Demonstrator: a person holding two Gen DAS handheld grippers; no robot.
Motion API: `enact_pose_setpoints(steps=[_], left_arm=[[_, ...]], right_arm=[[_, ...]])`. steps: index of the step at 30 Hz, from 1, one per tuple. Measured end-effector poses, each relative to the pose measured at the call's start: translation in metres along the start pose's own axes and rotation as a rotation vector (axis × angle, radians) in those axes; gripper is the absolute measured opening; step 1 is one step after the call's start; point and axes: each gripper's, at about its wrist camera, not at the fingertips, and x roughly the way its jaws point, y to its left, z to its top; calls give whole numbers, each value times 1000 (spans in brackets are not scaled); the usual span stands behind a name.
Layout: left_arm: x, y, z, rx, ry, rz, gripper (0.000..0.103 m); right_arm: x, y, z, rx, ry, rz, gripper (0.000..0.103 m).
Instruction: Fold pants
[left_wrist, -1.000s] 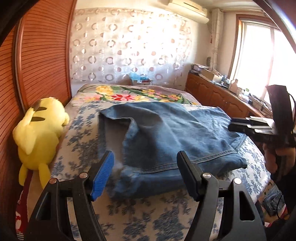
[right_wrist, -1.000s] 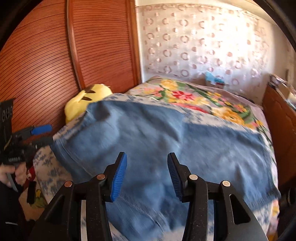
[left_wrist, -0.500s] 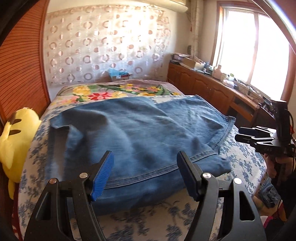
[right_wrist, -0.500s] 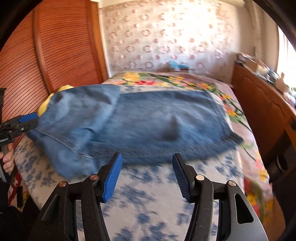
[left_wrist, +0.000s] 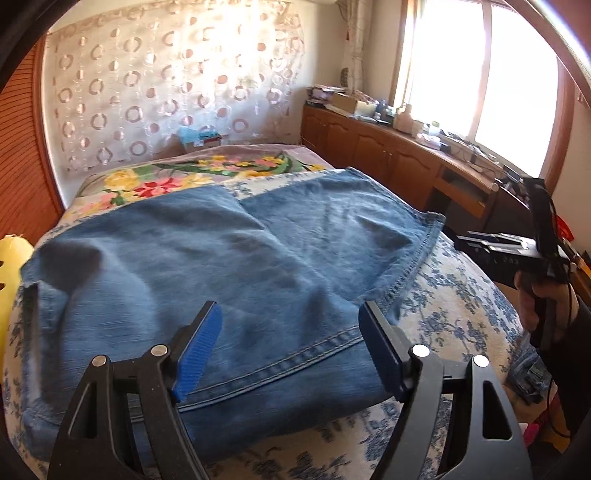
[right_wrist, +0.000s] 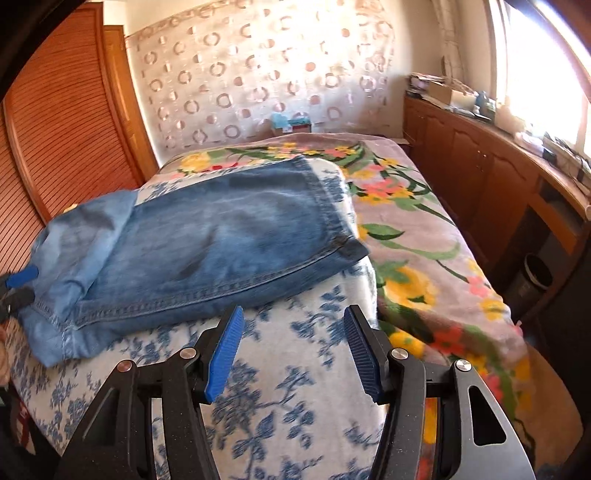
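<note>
Blue jeans lie folded and mostly flat on the bed, with a stitched hem on the right side. My left gripper hovers over their near edge. Its jaws are opening, and the blue pads touch no cloth. In the right wrist view the jeans lie ahead and to the left. My right gripper stands open over the blue-flowered bedspread, holding nothing. It also shows at the right of the left view as the right gripper, with a hand on its grip.
A yellow plush toy peeks in at the bed's left side by the slatted wardrobe door. A bright flowered blanket covers the far and right part of the bed. Wooden cabinets line the window wall, with a dark bin below.
The jeans' raised flap has settled flat. My left gripper slid rightward along the near edge and its jaws widened. My right gripper backed off the denim to the bedspread and opened wider.
</note>
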Motion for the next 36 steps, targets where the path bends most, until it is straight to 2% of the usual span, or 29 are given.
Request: enact_pose_setpoints(steps=[6,14,22,25,26,30,36], left_arm=[[8,-17,7,29,16,-26,80],[13,-41,25,84,0,-22,80],[22,-58,51,106,-8,-50,80],[27,-62,58,119,-5,-44,80],[30,-65,60,125,-5,-41,80],[33,-66,65,128,-4,-34,80],[35,-61,65,115,4,-26,80]], right_arm=[[9,-2,5,48,3,7,58],[31,-32,13,108,37,-7,58],[38,-36,20,153,70,-10,42],[35,-33,21,142,67,-14,25],[35,-33,22,138,63,-9,12],[30,-30,25,133,39,31,8],[15,-17,28,106,-2,92,7]])
